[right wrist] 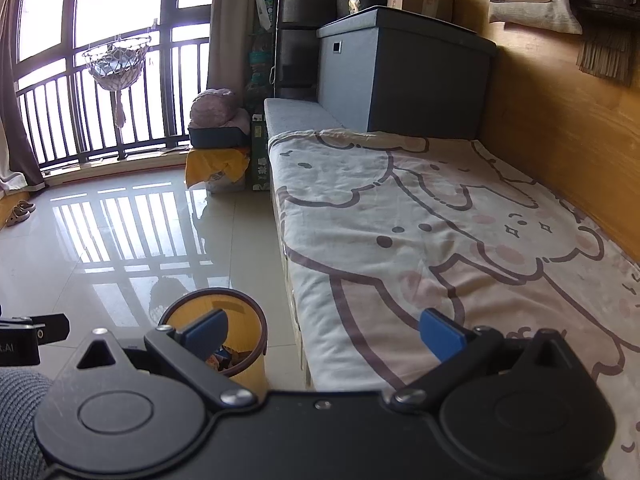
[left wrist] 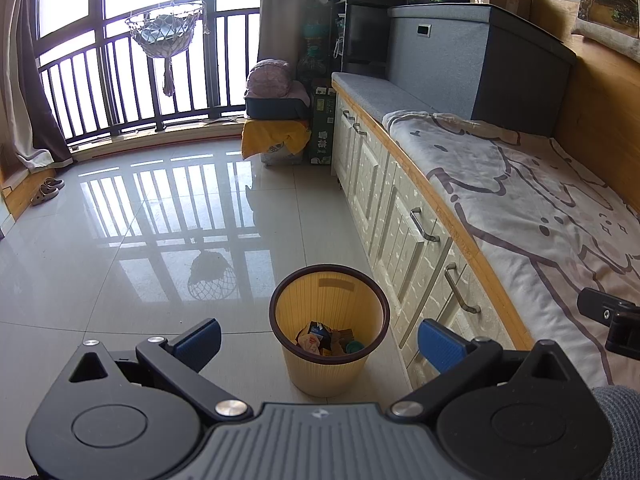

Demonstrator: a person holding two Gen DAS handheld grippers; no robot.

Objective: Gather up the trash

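Observation:
A yellow waste bin [left wrist: 304, 372] with a dark rim stands on the tiled floor beside the bench drawers. Several pieces of trash [left wrist: 326, 340] lie at its bottom. My left gripper [left wrist: 320, 342] is open and empty, held above and in front of the bin. In the right wrist view the bin [right wrist: 246, 372] shows at lower left, partly behind a blue finger pad [right wrist: 206, 334]. My right gripper [right wrist: 322, 336] is open and empty over the edge of the cartoon-print blanket [right wrist: 420, 240]. The right gripper's body also shows at the left wrist view's right edge [left wrist: 612, 320].
A bench with white drawers [left wrist: 400, 216] runs along the right, under the blanket [left wrist: 520, 200]. A grey storage box [left wrist: 472, 56] stands at its far end. A yellow-draped pile [left wrist: 276, 128] sits by the balcony railing [left wrist: 120, 80]. Slippers [left wrist: 46, 192] lie far left.

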